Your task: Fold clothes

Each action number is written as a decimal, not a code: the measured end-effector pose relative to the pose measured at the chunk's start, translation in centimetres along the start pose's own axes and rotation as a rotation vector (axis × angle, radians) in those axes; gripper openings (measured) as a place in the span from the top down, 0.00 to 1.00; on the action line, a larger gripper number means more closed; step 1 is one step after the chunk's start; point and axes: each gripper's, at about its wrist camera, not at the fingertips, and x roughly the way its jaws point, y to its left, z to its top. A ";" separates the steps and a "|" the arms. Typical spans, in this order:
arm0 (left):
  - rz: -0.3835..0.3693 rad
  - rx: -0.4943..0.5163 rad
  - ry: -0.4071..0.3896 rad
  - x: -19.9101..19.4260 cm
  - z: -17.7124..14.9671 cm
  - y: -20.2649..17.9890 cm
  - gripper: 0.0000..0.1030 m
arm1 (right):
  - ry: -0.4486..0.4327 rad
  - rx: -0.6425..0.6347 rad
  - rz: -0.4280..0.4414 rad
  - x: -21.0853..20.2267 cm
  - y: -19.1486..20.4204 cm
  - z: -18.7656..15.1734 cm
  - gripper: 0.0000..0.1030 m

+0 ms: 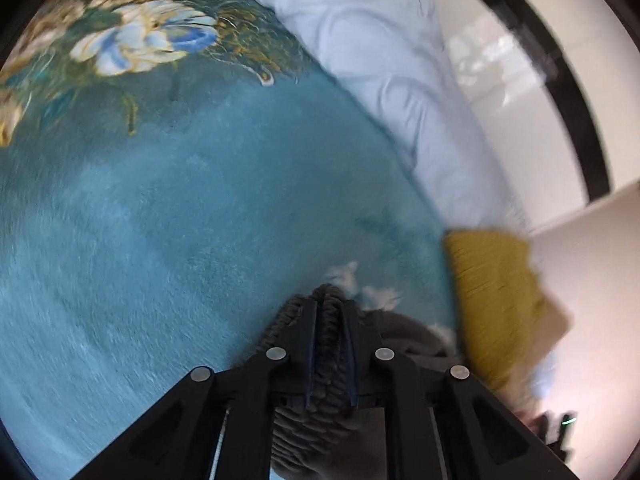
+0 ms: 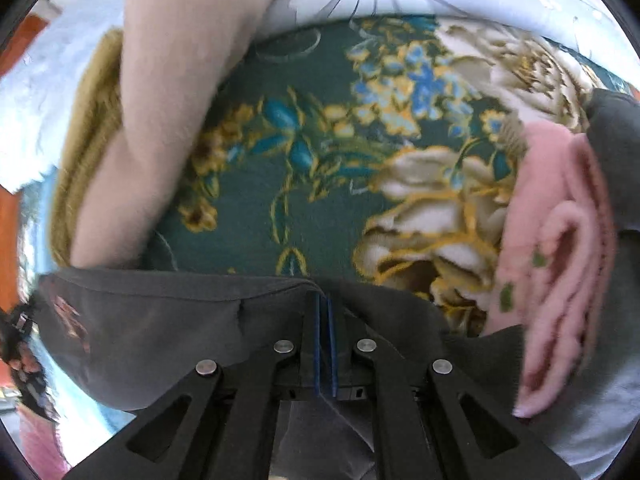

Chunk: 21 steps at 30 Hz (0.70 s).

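Two tools each pinch one dark grey garment (image 2: pixel 160 320): the left tool (image 1: pixel 329 312) its ribbed edge, the right tool (image 2: pixel 325 304) its hem. Three other garments lie on the floral blanket (image 2: pixel 320 168): one beige (image 2: pixel 180 92), one mustard (image 2: pixel 86 144), one pink (image 2: pixel 560 248).

We see a plush, slightly fuzzy blanket (image 1: pixel 168 208) with a matt teal nap and a printed flower pattern. The grey garment (image 2: pixel 160 320) is soft matt cloth, smooth at its hem, and thickly ribbed where it sits in the left gripper (image 1: pixel 331 308). Both grippers are matt black plastic with dull metal pins; the right gripper (image 2: pixel 325 304) shows blue pads. The mustard sweater (image 1: pixel 496 292) is rough ribbed knit, the pink garment (image 2: pixel 560 240) fleecy, the beige garment (image 2: pixel 176 80) soft and brushed, and the pale sheet (image 1: pixel 380 60) smooth cotton.
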 end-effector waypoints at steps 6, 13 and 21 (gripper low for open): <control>-0.067 -0.148 -0.151 -6.1 -2.1 4.0 0.40 | -0.023 0.020 0.019 -0.4 -0.5 -0.4 0.96; -0.210 -0.309 -0.018 -3.1 -7.6 8.2 0.25 | -0.165 0.020 0.069 -4.4 0.2 -1.9 0.64; -0.235 -0.297 -0.076 -0.5 -7.8 6.2 0.14 | -0.198 -0.049 0.115 -7.2 3.3 -3.3 0.62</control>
